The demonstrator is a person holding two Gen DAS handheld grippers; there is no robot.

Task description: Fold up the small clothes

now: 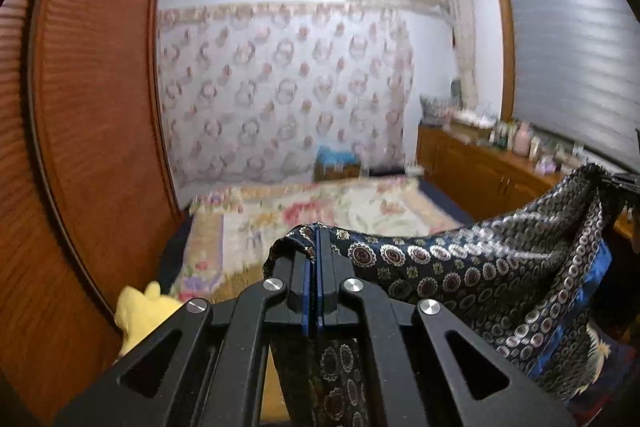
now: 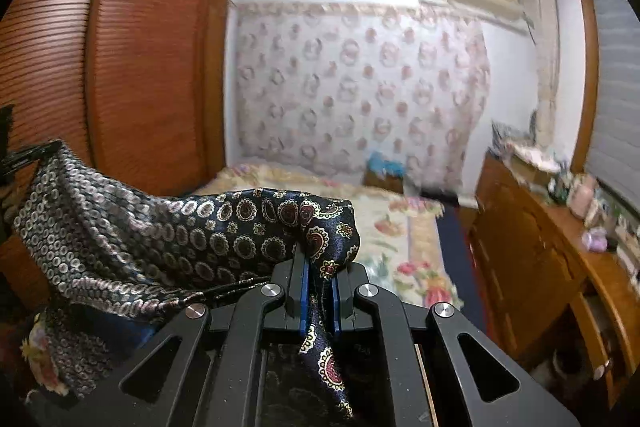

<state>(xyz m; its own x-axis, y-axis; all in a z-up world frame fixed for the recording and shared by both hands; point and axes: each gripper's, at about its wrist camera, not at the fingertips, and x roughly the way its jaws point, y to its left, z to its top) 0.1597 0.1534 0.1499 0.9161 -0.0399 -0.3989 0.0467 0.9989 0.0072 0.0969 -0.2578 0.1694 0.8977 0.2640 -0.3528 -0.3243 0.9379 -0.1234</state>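
Observation:
A dark navy silk cloth point(image 1: 472, 267) with round medallion prints and a blue band hangs in the air, stretched between both grippers. My left gripper point(image 1: 316, 239) is shut on one corner of it. The cloth runs off to the right, where the other gripper's tip point(image 1: 624, 181) holds the far corner. In the right wrist view, my right gripper point(image 2: 318, 263) is shut on a bunched corner of the cloth point(image 2: 168, 235), which sags away to the left toward the left gripper's tip point(image 2: 24, 157).
A bed with a floral blanket point(image 1: 320, 211) lies below and ahead. A louvred wooden wardrobe point(image 1: 88, 115) stands at the left. A wooden dresser point(image 2: 552, 259) with small items runs along the right. A yellow plush point(image 1: 140, 311) sits at lower left.

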